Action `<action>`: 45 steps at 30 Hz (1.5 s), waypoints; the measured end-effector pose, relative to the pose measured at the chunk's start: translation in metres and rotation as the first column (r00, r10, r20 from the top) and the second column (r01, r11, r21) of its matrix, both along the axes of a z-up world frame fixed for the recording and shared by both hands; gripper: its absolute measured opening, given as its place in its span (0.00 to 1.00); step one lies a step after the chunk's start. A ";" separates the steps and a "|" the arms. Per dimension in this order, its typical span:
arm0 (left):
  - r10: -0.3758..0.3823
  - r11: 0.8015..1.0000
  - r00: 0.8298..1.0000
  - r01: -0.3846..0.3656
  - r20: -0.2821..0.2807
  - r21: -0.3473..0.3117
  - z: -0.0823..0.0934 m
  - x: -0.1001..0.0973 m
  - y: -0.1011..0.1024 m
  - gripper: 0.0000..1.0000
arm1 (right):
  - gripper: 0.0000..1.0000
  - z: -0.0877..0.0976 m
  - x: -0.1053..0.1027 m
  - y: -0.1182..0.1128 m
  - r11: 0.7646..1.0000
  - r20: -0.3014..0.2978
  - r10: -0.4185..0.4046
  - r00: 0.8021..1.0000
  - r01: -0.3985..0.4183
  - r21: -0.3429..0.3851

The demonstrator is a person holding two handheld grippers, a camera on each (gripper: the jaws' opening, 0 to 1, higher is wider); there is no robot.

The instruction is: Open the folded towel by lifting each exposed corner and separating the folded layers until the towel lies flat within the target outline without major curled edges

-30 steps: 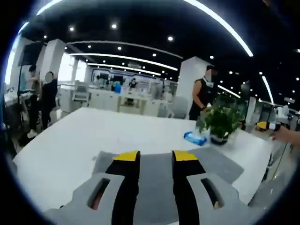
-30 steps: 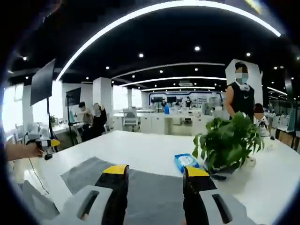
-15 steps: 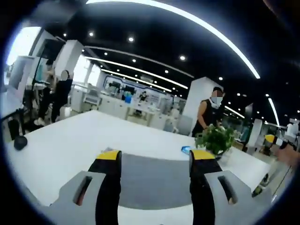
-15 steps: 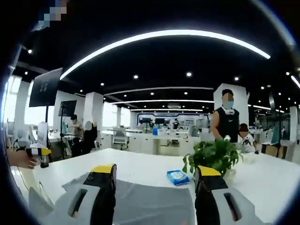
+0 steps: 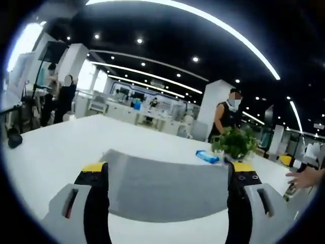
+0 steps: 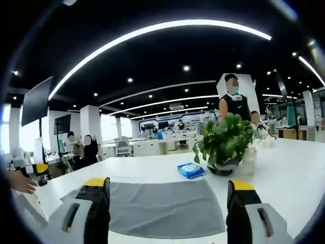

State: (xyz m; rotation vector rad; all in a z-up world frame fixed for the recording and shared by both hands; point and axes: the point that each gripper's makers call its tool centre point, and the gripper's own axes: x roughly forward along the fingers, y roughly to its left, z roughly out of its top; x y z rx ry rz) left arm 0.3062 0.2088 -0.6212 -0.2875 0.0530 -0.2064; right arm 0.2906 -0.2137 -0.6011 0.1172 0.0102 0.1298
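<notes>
Towel: we see the grey towel (image 5: 162,185) lying flat on the white counter (image 5: 61,147), a little way beyond both grippers.
Towel's long axis: in the left gripper view it runs across the picture, from the left jaw toward the right jaw; in the right gripper view the towel (image 6: 165,206) also stretches side to side, wider than it is deep.
Towel's edges: the near edge in the left gripper view looks smooth; the far left corner rises a little, though we cannot tell whether it is curled.
Left gripper: we hold the left gripper (image 5: 167,175) with its jaws spread wide, yellow tips framing the towel and gripping nothing.
Right gripper: the right gripper (image 6: 170,188) is likewise spread wide, its jaws at either side of the towel, nothing between them.
Container: a pale plant pot (image 6: 248,161) stands on the counter beyond the towel's far right corner; it holds a leafy green plant (image 6: 223,140).
Blue packet: a flat blue packet (image 6: 191,170) lies on the counter just left of the plant, near the towel's far edge but apart from it.
Other gripper in sight: at the left rim of the right gripper view, a hand (image 6: 18,180) holds a yellow-tipped tool.
People: a person in a dark sleeveless top (image 6: 234,104) stands behind the plant; others stand far off at the left.
</notes>
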 end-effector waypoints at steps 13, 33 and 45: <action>-0.160 0.969 0.987 0.155 0.012 0.193 -0.015 0.012 -0.040 0.99 | 1.00 -0.010 0.016 0.000 0.997 0.004 0.018 1.000 -0.018 -0.075; -0.161 0.964 0.987 0.163 -0.028 0.208 -0.023 0.008 -0.044 0.99 | 1.00 -0.026 0.017 -0.002 0.994 -0.065 0.015 0.998 -0.022 -0.108; -0.176 0.951 0.983 0.186 -0.061 0.249 -0.031 0.008 -0.049 0.99 | 1.00 -0.023 0.015 -0.009 0.998 -0.055 0.002 0.998 -0.006 -0.066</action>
